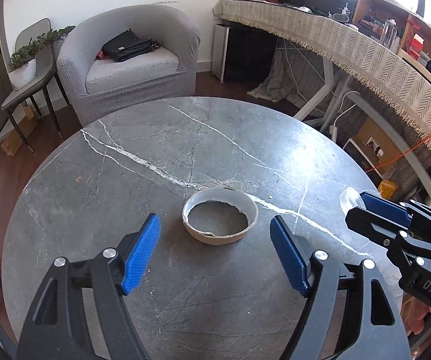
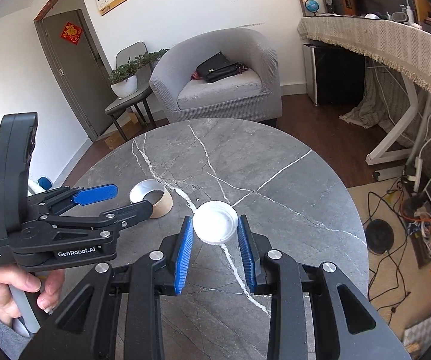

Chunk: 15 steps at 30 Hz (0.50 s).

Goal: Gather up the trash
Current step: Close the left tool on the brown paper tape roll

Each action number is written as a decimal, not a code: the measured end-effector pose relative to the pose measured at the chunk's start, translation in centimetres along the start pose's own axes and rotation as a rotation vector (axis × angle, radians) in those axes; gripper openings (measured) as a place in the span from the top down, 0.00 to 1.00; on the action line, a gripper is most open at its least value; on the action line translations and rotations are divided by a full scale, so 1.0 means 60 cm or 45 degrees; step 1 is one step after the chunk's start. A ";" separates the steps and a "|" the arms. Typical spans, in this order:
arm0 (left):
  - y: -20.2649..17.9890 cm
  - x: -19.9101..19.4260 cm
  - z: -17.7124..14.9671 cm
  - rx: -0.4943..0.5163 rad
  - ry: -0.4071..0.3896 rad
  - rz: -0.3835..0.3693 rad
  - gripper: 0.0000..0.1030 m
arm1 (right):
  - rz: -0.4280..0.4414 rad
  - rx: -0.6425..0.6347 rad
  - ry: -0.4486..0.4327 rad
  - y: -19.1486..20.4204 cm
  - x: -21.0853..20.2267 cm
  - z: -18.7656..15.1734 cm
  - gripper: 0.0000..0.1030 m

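Note:
A torn cardboard ring [image 1: 220, 216], like an empty tape core, lies on the round grey marble table [image 1: 155, 156]. My left gripper [image 1: 215, 237] is open, its blue pads on either side of the ring and a little short of it. My right gripper [image 2: 215, 231] is shut on a white plastic lid [image 2: 215, 222], held between its blue pads just above the table. In the right wrist view the ring [image 2: 152, 198] sits left of the lid, with the left gripper [image 2: 119, 199] over it. In the left wrist view the lid [image 1: 350, 198] shows at the right gripper's [image 1: 362, 207] tip.
A grey armchair [image 1: 131, 60] with a black bag stands beyond the table. A side chair with a potted plant [image 1: 24, 60] is at the far left. A long cloth-covered desk [image 1: 350, 42] runs along the right, with cables and boxes on the floor below.

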<state>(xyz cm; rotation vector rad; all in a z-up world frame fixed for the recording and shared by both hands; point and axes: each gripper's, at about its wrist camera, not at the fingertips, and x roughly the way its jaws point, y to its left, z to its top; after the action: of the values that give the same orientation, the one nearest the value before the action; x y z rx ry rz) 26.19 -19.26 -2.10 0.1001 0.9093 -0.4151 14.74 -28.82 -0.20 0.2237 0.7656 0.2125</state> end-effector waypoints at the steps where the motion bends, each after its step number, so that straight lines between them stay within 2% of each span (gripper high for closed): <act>1: -0.001 0.003 0.003 0.002 0.003 -0.010 0.24 | 0.005 0.010 -0.006 -0.002 -0.002 0.000 0.71; 7: -0.016 0.023 0.011 0.019 0.040 -0.003 0.27 | 0.017 0.030 -0.006 -0.008 -0.001 0.001 0.71; 11: -0.019 0.035 0.013 0.019 0.062 0.015 0.43 | 0.020 0.025 -0.002 -0.007 -0.003 0.000 0.71; 15: -0.014 0.027 0.011 -0.006 0.043 0.005 0.44 | 0.027 0.037 -0.003 -0.006 -0.004 0.004 0.71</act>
<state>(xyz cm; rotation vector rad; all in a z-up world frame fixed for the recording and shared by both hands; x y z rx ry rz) 27.22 -20.68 -2.91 0.1049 0.9432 -0.4084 14.78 -29.27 0.00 0.2600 0.7648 0.2214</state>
